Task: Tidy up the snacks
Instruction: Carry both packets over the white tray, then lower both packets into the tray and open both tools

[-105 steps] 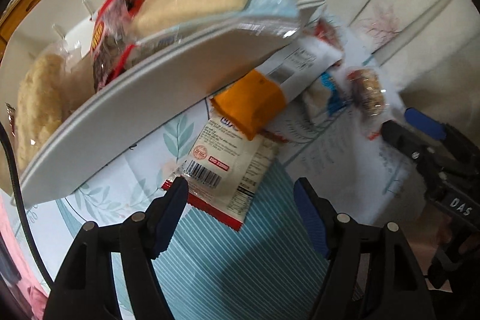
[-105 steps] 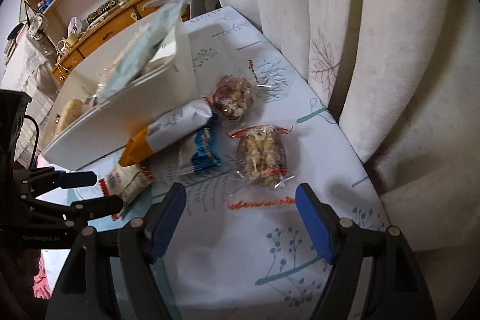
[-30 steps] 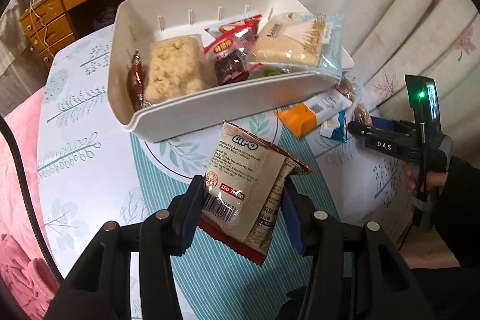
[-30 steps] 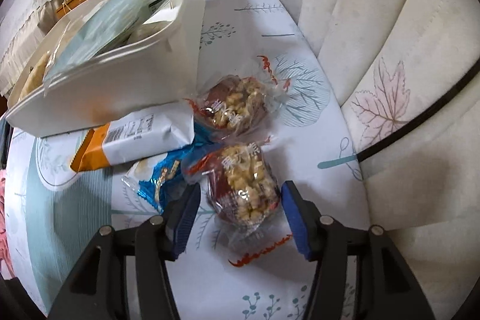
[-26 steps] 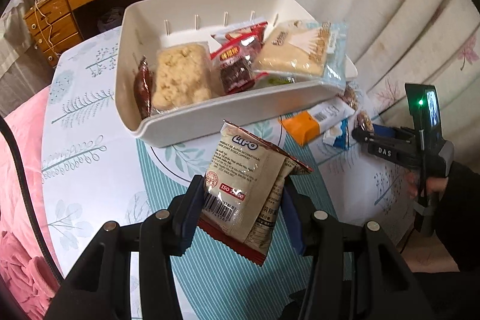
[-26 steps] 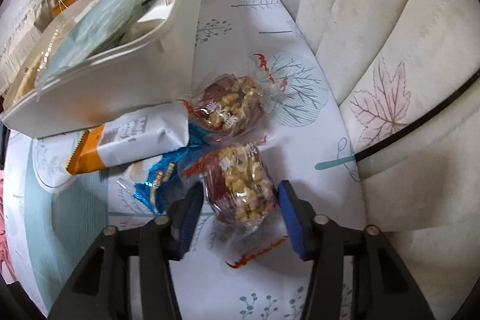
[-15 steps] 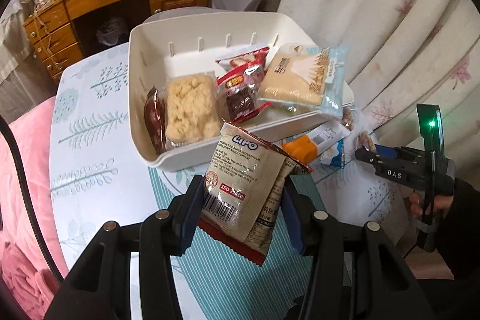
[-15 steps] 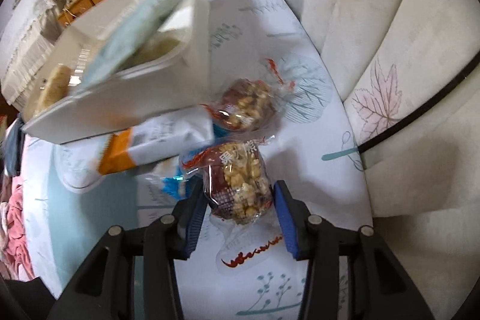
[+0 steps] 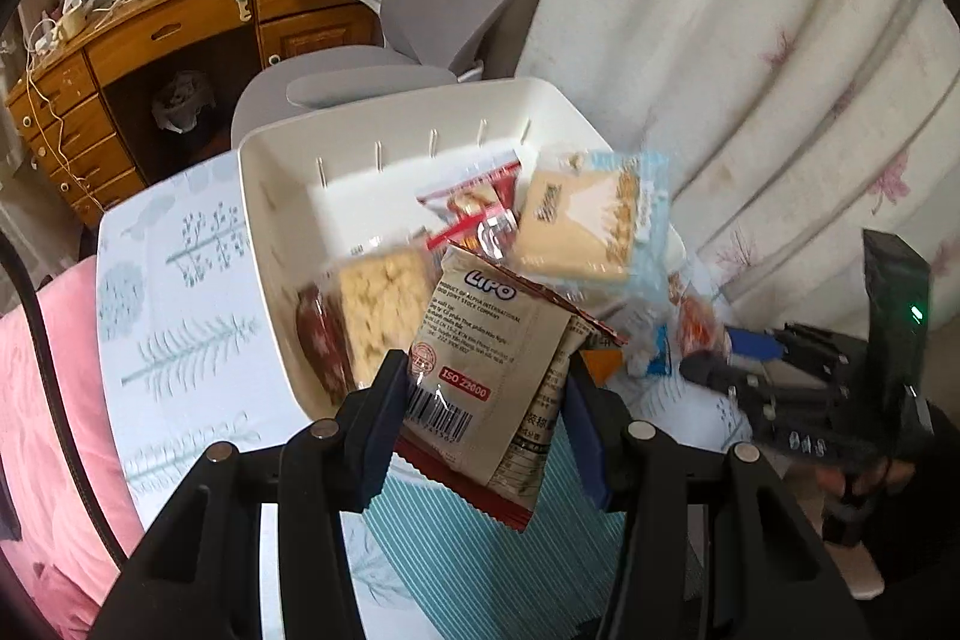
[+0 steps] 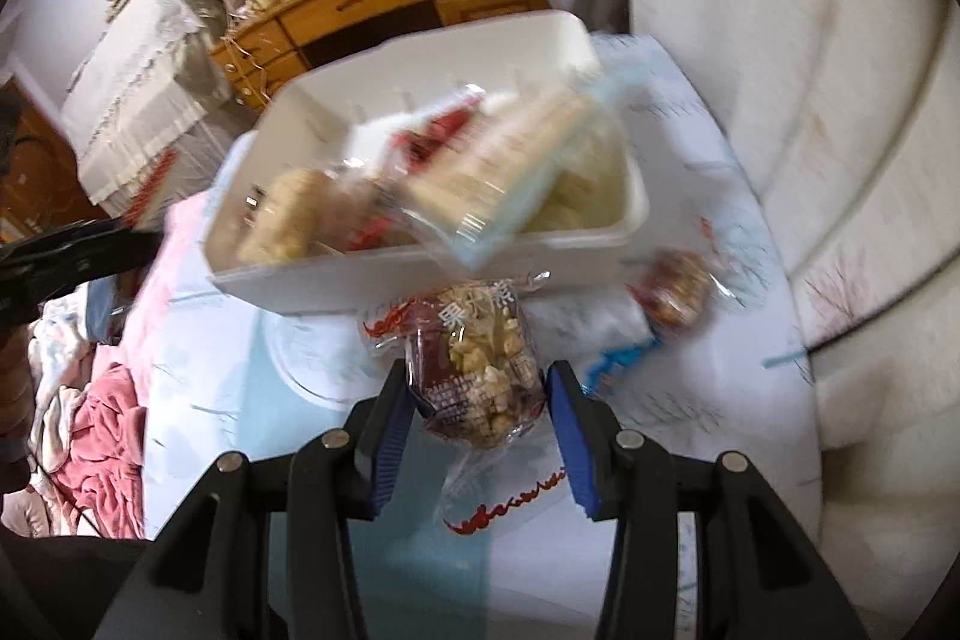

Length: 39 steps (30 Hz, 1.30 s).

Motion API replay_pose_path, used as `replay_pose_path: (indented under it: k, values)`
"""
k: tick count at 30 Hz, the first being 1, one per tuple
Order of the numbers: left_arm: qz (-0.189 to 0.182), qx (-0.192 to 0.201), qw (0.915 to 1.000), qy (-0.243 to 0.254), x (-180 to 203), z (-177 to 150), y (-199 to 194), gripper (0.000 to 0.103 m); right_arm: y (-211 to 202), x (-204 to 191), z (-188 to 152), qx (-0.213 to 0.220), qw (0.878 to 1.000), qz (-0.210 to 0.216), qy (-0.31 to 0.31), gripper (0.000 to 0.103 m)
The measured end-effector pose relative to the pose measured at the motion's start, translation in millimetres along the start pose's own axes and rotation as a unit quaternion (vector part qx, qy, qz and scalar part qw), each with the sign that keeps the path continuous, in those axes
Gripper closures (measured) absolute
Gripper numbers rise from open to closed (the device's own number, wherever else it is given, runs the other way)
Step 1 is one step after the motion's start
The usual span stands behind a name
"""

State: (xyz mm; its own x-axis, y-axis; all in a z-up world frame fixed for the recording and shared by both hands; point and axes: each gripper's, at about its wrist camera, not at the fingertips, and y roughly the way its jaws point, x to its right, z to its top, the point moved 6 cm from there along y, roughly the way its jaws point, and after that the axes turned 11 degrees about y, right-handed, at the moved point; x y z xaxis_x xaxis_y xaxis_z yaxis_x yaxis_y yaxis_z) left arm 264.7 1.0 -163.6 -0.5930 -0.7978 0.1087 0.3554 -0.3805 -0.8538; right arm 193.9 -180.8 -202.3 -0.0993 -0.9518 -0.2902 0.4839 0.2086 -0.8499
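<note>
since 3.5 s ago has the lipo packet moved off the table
Yes. The Lipo packet was lying flat on the tablecloth beside the white bin; now the left claw holds it up, overlapping the bin's near edge.

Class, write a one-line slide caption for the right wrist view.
Right tongs grip a clear nut-snack packet before the white snack bin.

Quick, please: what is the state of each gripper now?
Left gripper: shut on the Lipo packet.
Right gripper: shut on the nut snack pack.
</note>
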Motion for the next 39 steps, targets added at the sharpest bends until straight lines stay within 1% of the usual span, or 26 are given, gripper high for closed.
replay_pose_path:
  k: [4, 7, 11, 19, 20, 21, 22, 23, 24, 25, 26, 28, 30, 35, 39]
  values:
    - [0.001, 0.003, 1.0000, 0.003, -9.5, 13.0, 5.3, 0.055, -4.5, -31.7, 11.4, 0.022, 0.999, 0.026, -0.005, 0.058]
    - [0.012, 0.010, 0.9999, 0.002, -20.1, 24.8, 8.4, 0.055, -6.1, -49.1, 19.3, 0.035, 0.999, 0.038, -0.010, 0.058]
    - [0.020, 0.020, 0.9993, -0.023, -41.3, 41.9, 14.0, 0.055, -5.9, -70.2, 37.3, 0.057, 0.997, 0.056, -0.011, 0.058]
    - [0.036, 0.036, 0.9977, -0.045, -67.6, 70.4, 22.3, 0.053, -3.9, -100.2, 62.8, 0.090, 0.994, 0.059, -0.022, 0.057]
    - [0.041, 0.036, 0.9973, -0.048, -68.9, 71.4, 22.2, 0.049, -3.1, -102.1, 64.9, 0.094, 0.994, 0.060, -0.023, 0.057]
    - [0.044, 0.036, 0.9971, -0.050, -69.8, 72.6, 22.2, 0.048, -2.3, -103.9, 66.4, 0.095, 0.993, 0.062, -0.024, 0.056]
    - [0.044, 0.037, 0.9970, -0.052, -70.4, 73.3, 22.2, 0.042, -0.4, -106.7, 67.9, 0.097, 0.993, 0.062, -0.027, 0.056]
    - [0.046, 0.037, 0.9968, -0.054, -71.0, 73.2, 22.2, 0.032, 1.3, -109.8, 69.4, 0.098, 0.993, 0.062, -0.032, 0.056]
    - [0.049, 0.035, 0.9966, -0.056, -71.3, 73.1, 22.0, 0.028, 1.7, -110.8, 70.2, 0.098, 0.993, 0.063, -0.035, 0.055]
    - [0.053, 0.033, 0.9963, -0.058, -71.9, 72.4, 21.8, 0.026, 2.5, -112.5, 71.0, 0.098, 0.992, 0.063, -0.038, 0.051]
    - [0.054, 0.031, 0.9962, -0.061, -72.0, 71.3, 21.4, 0.026, 2.9, -114.1, 71.4, 0.096, 0.993, 0.063, -0.040, 0.048]
    - [0.053, 0.028, 0.9959, -0.068, -70.7, 67.5, 19.2, 0.025, 2.5, -116.3, 70.3, 0.094, 0.993, 0.065, -0.041, 0.040]
    - [0.051, 0.028, 0.9953, -0.077, -69.6, 63.8, 16.0, 0.025, 2.2, -117.8, 68.3, 0.090, 0.993, 0.067, -0.040, 0.037]
    - [0.056, 0.023, 0.9930, -0.101, -59.6, 53.3, 7.7, 0.025, -0.7, -112.1, 64.6, 0.079, 0.994, 0.068, -0.030, 0.034]
    - [0.058, 0.029, 0.9912, -0.116, -44.9, 46.7, -0.8, 0.025, -11.2, -99.5, 61.5, 0.075, 0.994, 0.071, -0.021, 0.028]
